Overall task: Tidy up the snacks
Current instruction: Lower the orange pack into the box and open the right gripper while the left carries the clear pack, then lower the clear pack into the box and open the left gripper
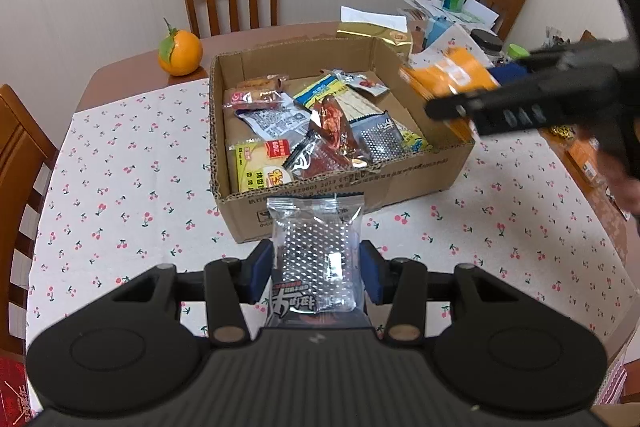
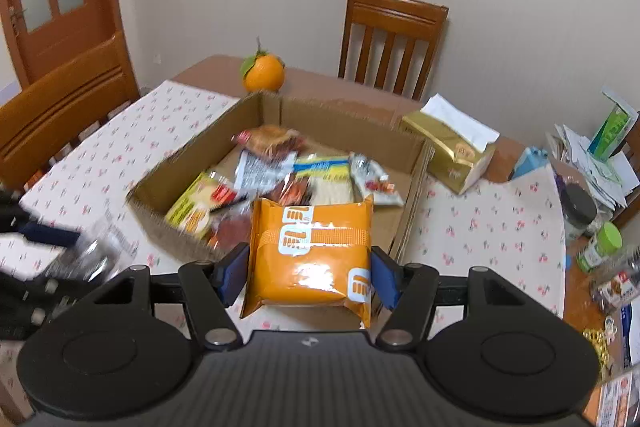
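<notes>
Left gripper: my pads are clenched on a clear silver-dotted snack packet; it hangs above the cherry-print cloth, just short of the cardboard box at 12 o'clock
Right gripper: clamped on an orange snack pack, held over the box's near wall; blurred
Box contents: mixed snack packets piled inside
Surroundings: an orange at 11 o'clock beyond the box; gold tissue pack at 1 o'clock

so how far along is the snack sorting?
Done: several packets already lie in the cardboard box. In hand: left gripper holds a clear silver-dotted packet short of the box; right gripper holds an orange packet at its right edge. Left: both drops, possibly packets at the table's right edge.
</notes>
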